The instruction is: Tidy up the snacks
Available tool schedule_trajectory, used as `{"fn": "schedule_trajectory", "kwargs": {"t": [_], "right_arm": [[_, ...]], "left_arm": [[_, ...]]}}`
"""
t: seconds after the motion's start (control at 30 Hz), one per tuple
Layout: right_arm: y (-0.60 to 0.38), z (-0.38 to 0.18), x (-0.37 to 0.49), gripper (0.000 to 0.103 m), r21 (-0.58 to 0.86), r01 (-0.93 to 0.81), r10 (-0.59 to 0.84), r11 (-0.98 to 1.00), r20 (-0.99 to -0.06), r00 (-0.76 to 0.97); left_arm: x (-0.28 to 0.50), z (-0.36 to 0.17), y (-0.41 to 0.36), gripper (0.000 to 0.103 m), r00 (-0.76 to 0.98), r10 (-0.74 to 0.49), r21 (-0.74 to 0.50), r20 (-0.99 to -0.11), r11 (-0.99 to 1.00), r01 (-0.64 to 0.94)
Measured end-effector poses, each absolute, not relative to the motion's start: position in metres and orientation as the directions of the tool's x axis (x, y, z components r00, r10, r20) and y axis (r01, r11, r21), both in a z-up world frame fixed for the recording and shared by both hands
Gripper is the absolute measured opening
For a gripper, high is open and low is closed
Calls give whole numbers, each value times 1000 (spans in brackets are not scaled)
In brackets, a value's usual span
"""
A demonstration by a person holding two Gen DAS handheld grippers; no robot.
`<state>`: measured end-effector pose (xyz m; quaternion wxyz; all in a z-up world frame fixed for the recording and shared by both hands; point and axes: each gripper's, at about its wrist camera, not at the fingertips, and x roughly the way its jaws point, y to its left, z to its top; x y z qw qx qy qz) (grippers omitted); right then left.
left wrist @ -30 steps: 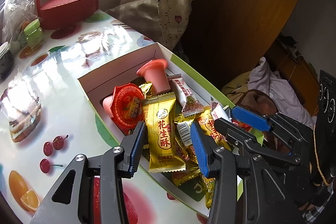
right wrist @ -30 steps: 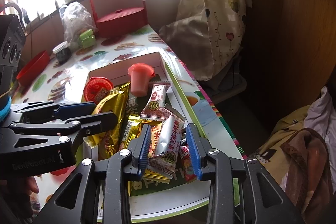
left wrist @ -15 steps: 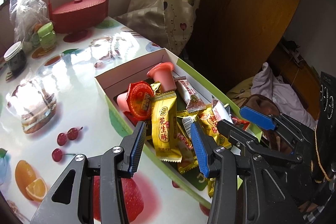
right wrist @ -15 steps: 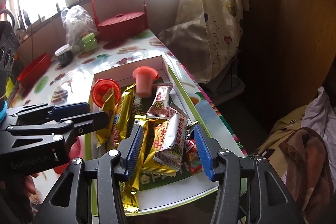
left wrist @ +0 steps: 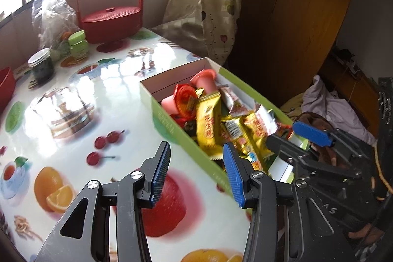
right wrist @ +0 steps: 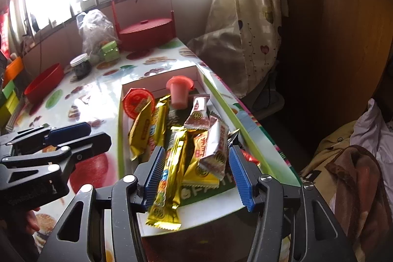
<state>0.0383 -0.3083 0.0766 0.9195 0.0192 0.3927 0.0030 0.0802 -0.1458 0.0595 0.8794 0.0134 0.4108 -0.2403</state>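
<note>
Sorting step, by the look of it: both grippers, left [left wrist: 196, 172] and right [right wrist: 197, 173], spread and empty over the snack box [right wrist: 248, 131]; next needs closing on the gold bar [right wrist: 172, 171] between the right's tips.

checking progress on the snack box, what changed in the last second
The left gripper backed out of the snack box and now hangs open over the table. The right gripper also pulled back and widened, gripping nothing. The snacks, including the pink cup, stayed in the box.

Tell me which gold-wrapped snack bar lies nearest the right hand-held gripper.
The long shiny gold foil bar with coloured lettering: its lower end lies between the right hand-held gripper fingers, overhanging the box's near edge. The other gold bars lie farther back.
</note>
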Motion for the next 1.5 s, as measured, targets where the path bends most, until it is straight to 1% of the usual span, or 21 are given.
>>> {"fn": "schedule_trajectory", "kwargs": {"t": [0.27,0.53,0.67,0.87,1.17,1.5], "right_arm": [[-293,79,14,56,26,12,10,1000,-717,697],[-286,73,-8,57,4,30,-18,1000,-732,681],[-284,66,-25,58,-4,34,-25,999,-747,664],[-285,55,-47,58,3,54,-32,999,-775,631],[-288,37,-44,59,69,45,29,997,-807,590],[-284,31,-36,61,48,38,17,998,-814,580]], "left_arm": [[59,55,-130,46,555,-391,-151,-734,891,428],[41,39,-115,46,546,-347,-115,-762,903,413],[32,25,-112,46,510,-355,-142,-783,901,409],[24,19,-114,46,488,-365,-156,-793,896,416],[20,14,-117,46,481,-345,-142,-806,901,409],[18,12,-121,46,498,-312,-103,-809,909,403]]}}
